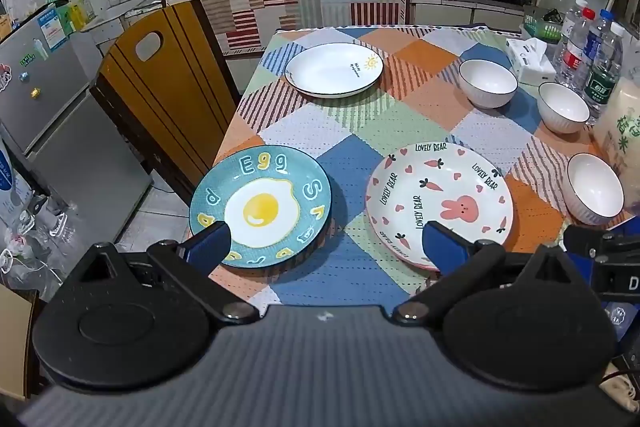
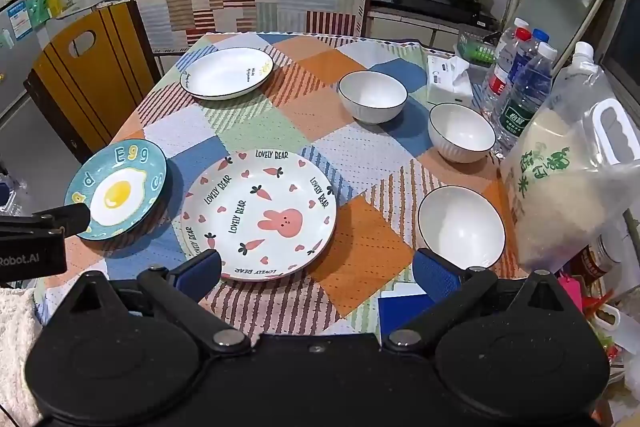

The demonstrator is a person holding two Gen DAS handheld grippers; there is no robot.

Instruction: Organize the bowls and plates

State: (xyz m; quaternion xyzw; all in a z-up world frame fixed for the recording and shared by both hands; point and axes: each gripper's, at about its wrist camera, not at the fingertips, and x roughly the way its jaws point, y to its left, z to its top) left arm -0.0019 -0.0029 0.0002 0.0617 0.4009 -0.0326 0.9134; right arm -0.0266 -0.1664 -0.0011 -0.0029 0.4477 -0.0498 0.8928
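Both grippers hover wide open above the near edge of a checked tablecloth (image 1: 352,115) set with three plates and three bowls.

The left gripper (image 1: 326,241) holds nothing; its left finger overlaps the near rim of the round teal ceramic plate printed with a fried egg (image 1: 260,205), its right finger the near rim of the round white ceramic plate with a pink rabbit and carrots (image 1: 438,197). Far ahead lies a plain white round plate with a small sun mark (image 1: 334,69). The right gripper (image 2: 316,269) also grips nothing; the rabbit plate sits just ahead-left, and the nearest of three white dark-rimmed ceramic bowls (image 2: 460,225) just ahead-right, the other two (image 2: 460,131) (image 2: 372,95) farther on.
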